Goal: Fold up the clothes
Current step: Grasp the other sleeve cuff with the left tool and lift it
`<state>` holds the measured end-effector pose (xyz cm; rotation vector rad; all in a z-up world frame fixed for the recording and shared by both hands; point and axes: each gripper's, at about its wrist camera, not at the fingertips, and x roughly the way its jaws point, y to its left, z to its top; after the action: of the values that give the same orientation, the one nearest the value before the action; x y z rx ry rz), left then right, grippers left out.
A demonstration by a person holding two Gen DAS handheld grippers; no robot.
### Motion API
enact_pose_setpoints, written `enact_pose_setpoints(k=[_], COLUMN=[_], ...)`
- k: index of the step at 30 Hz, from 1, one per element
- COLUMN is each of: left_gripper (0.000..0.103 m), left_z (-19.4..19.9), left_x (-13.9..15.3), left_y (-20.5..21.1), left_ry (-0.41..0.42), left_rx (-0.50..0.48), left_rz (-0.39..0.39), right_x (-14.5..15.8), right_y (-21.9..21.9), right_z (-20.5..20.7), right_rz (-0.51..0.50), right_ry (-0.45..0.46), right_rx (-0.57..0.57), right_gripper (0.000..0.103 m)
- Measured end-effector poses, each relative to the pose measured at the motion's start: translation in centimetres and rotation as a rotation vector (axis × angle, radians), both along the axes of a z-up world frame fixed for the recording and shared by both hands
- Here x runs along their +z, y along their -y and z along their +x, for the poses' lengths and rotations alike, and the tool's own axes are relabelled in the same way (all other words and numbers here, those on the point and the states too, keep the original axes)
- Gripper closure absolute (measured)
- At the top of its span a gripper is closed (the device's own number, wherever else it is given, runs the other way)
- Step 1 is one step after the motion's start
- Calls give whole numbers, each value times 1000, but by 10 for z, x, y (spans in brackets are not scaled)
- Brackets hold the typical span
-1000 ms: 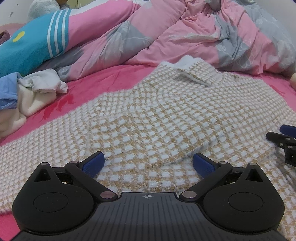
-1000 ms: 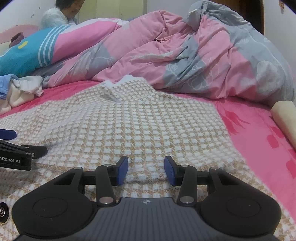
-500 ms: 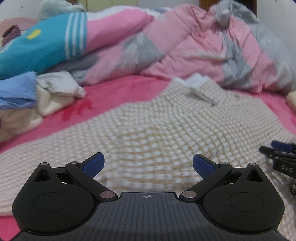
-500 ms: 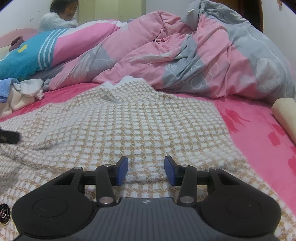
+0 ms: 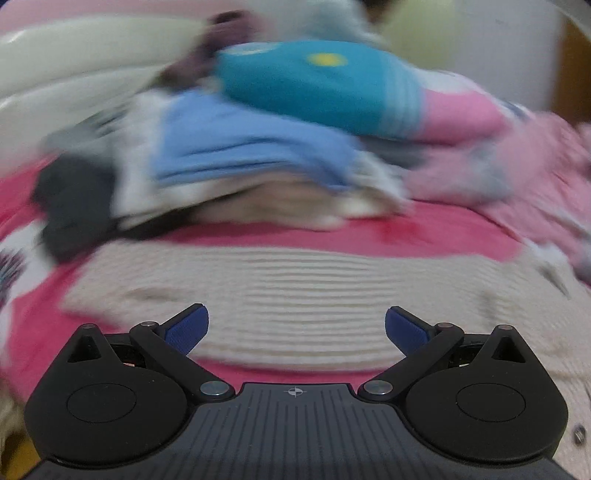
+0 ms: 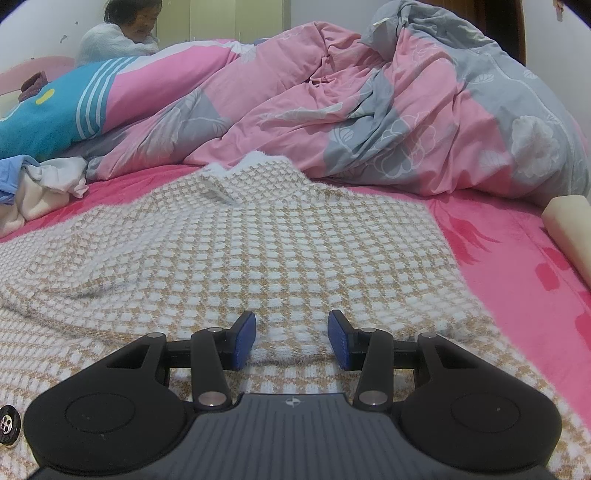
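Observation:
A tan-and-white checked knit garment lies spread flat on the pink bed sheet, its collar toward the quilt. My right gripper is partly open and empty, low over a folded edge of the garment. In the blurred left wrist view, my left gripper is wide open and empty above the garment's sleeve, which stretches left across the sheet.
A pile of clothes with a light blue piece sits beyond the sleeve. A teal-and-pink pillow and a rumpled pink-grey quilt fill the back. A person sits behind. A cream roll lies at right.
My left gripper has swung left, from over the garment's body to over its sleeve near the clothes pile, and has left the right view. My right gripper has held still.

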<state>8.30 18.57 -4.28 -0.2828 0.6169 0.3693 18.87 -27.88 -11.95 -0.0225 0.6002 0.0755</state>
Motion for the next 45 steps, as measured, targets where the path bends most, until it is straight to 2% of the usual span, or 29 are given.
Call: enact_pose_setpoints(k=[3, 7, 8, 10, 13, 16, 18, 19, 21, 23, 25, 28, 30, 36, 39, 45], left_gripper=[1, 3, 4, 6, 8, 20, 44, 50, 70, 80, 84, 86, 86, 87, 87, 87], left_z=[-16, -31, -33, -32, -30, -22, -18, -15, -10, -7, -10, -11, -5, 20, 41, 82], left_x=[-10, -33, -38, -46, -53, -54, -55, -57, -54, -47, -33, -8, 10, 50, 52, 28], left_y=[-42, -82, -88, -95, -101, -104, -108, -110, -109, -102, -87, -58, -35, 53, 102, 194], left_ry=[-2, 25, 31, 39, 71, 91, 90, 83, 75, 87, 151, 278, 349, 514, 541, 490], left_rx=[128, 267, 301, 354, 402, 455, 492, 509, 513, 504, 490, 435, 353, 39, -121, -363], left_rz=[-99, -303, -331, -337, -297, -246, -211, -198, -140, -56, 18, 105, 141, 164, 136, 86], right_x=[0, 0, 0, 0, 0, 0, 0, 0, 0, 0, 0, 0, 0, 0, 0, 0], right_y=[-1, -3, -4, -4, -4, -4, -4, -4, -4, -4, -3, -3, -2, -1, 0, 2], right_z=[0, -1, -1, -1, -1, 0, -1, -1, -1, -1, -1, -1, -1, -1, -1, -2], right_rz=[-6, -21, -23, -25, -25, -25, -24, -23, -21, -20, -18, -17, -15, -4, 3, 18], right_ry=[0, 1, 1, 1, 1, 1, 2, 2, 2, 2, 3, 3, 4, 7, 8, 11], right_rx=[-1, -3, -4, -4, -3, -2, -2, -2, -2, -2, -2, -2, -2, -3, -3, -3], right_gripper=[57, 57, 57, 57, 57, 57, 57, 57, 57, 57, 57, 57, 57, 57, 57, 57])
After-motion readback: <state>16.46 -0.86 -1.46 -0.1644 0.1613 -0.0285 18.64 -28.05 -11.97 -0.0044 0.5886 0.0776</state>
